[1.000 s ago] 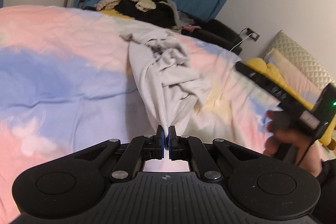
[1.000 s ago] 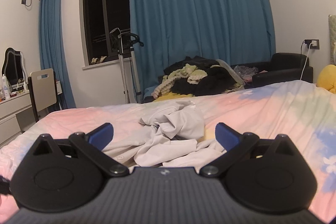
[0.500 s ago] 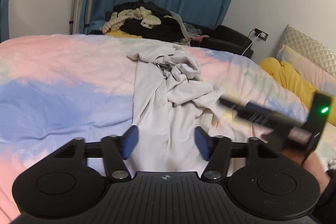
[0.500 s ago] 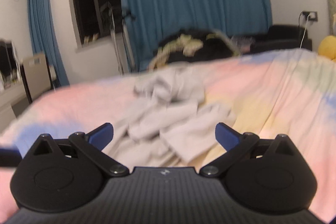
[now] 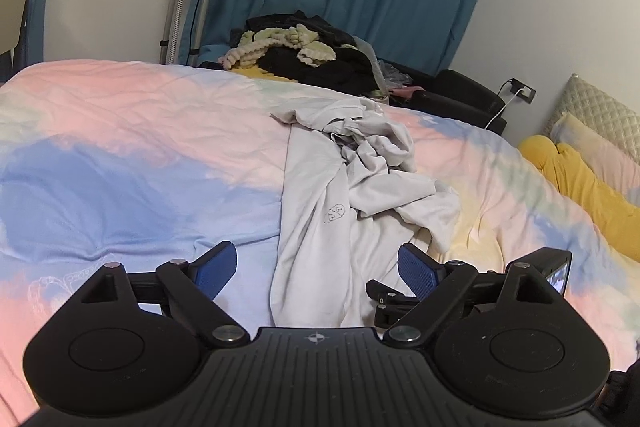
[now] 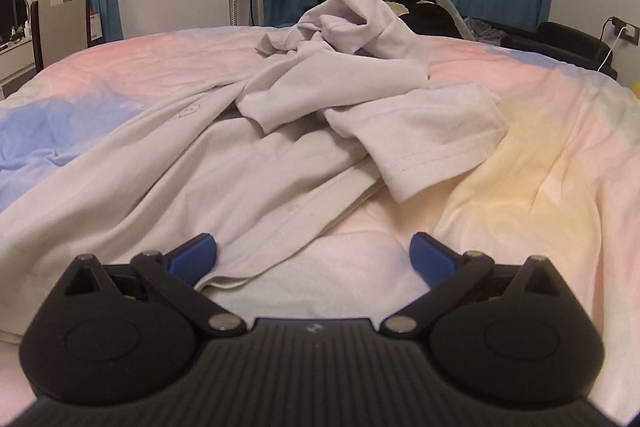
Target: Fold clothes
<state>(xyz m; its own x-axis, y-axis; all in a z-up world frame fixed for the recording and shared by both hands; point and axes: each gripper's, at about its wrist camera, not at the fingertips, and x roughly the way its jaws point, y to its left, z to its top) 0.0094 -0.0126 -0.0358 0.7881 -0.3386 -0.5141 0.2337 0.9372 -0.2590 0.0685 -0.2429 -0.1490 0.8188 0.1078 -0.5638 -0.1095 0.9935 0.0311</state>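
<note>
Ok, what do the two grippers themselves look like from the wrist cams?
Both match: the left gripper and right gripper have matte black bodies with a ribbed centre plate bearing a small cross mark, round discs on each side, silver pivot bolts, black linkage arms and blue ribbed pads. No cables or sleeves show.

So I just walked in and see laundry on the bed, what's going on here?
A person is folding clothes with two hand-held claws. A crumpled pale grey cotton shirt lies on the pastel pink-and-blue bedcover. The left claw is opening over its near hem, gripping nothing; the right claw is open beside the hem.
</note>
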